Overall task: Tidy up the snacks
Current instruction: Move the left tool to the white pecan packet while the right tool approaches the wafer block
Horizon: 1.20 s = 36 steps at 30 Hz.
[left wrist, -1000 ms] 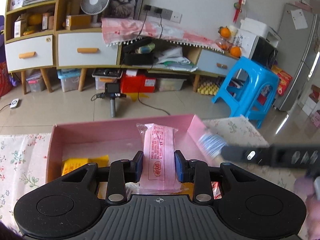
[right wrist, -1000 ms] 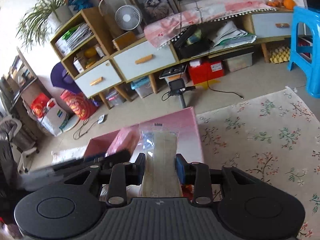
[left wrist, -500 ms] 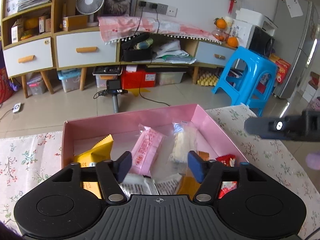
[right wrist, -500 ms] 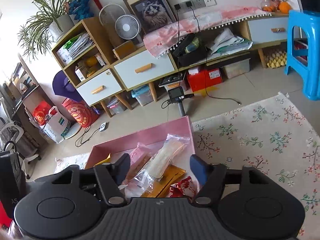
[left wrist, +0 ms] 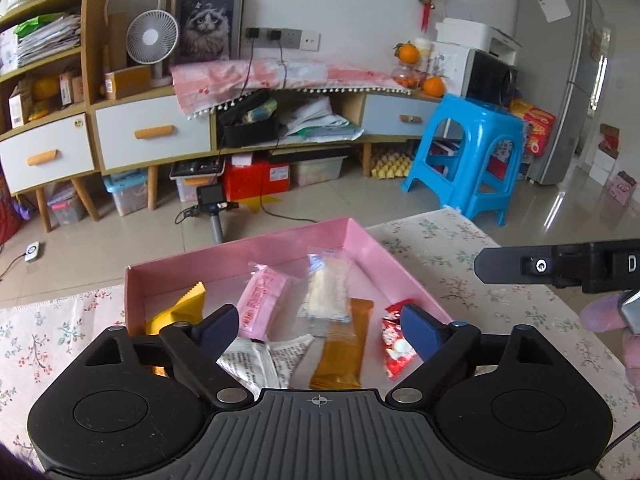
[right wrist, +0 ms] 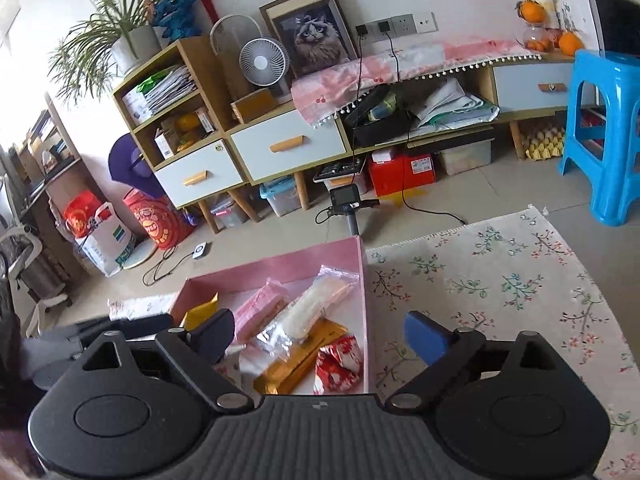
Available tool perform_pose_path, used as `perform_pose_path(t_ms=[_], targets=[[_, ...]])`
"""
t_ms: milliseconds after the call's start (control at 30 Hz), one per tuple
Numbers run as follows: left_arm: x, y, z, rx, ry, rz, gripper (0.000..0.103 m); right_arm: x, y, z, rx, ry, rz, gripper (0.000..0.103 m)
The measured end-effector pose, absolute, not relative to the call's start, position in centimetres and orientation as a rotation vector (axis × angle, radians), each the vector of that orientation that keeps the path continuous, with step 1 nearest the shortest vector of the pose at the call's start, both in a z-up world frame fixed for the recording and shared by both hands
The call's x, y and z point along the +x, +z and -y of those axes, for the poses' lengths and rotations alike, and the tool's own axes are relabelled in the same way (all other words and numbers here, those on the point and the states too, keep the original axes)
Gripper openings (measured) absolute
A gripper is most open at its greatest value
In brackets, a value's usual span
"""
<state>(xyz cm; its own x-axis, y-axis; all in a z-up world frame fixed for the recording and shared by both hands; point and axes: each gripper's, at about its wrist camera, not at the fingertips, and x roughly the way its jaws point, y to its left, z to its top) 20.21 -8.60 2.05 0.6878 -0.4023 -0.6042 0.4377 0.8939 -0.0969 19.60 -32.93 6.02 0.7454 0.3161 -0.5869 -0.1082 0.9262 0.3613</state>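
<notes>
Six snack packets lie loose in the pink box point(left wrist: 360, 236): the pink packet point(left wrist: 262, 302) with red print too small to read, the clear rice-cracker packet point(left wrist: 326, 294) beside it, gold point(left wrist: 340, 352), red point(left wrist: 394, 340), yellow point(left wrist: 178, 312) and white point(left wrist: 260, 364) ones nearer. Left claw point(left wrist: 318, 330) gapes wide, gripping nothing; right claw point(right wrist: 318, 332) likewise spread, over the floral worktop point(right wrist: 500, 280).
</notes>
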Motion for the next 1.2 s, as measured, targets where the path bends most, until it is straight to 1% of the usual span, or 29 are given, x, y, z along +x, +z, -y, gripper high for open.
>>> perform_pose_path(t_ms=[33, 200, 300, 333, 600, 767, 1200], targets=[[20.0, 2.0, 8.6, 0.055, -0.474, -0.664, 0.092, 19.1, 6.0, 33.0, 0.311, 0.236, -0.689, 0.088], [19.0, 1.7, 8.4, 0.041, -0.465, -0.689, 0.092, 17.7, 5.5, 33.7, 0.237, 0.225, -0.661, 0.088], [18.3, 1.7, 7.8, 0.031, -0.453, -0.694, 0.096, 17.1, 5.1, 34.1, 0.210, 0.215, -0.657, 0.090], [18.0, 1.7, 7.6, 0.029, -0.446, -0.697, 0.096, 16.9, 5.0, 34.2, 0.208, 0.214, -0.656, 0.091], [15.4, 1.4, 5.6, 0.070, -0.380, -0.766, 0.099, 15.4, 4.4, 33.9, 0.217, 0.221, -0.660, 0.093], [13.2, 0.7, 4.8, 0.130, -0.364, -0.798, 0.099, 14.3, 3.7, 32.7, 0.185, 0.243, -0.688, 0.093], [8.4, -1.5, 3.2, 0.127, -0.437, -0.834, 0.099, 9.4, 0.2, 29.9, 0.094, 0.338, -0.808, 0.093]])
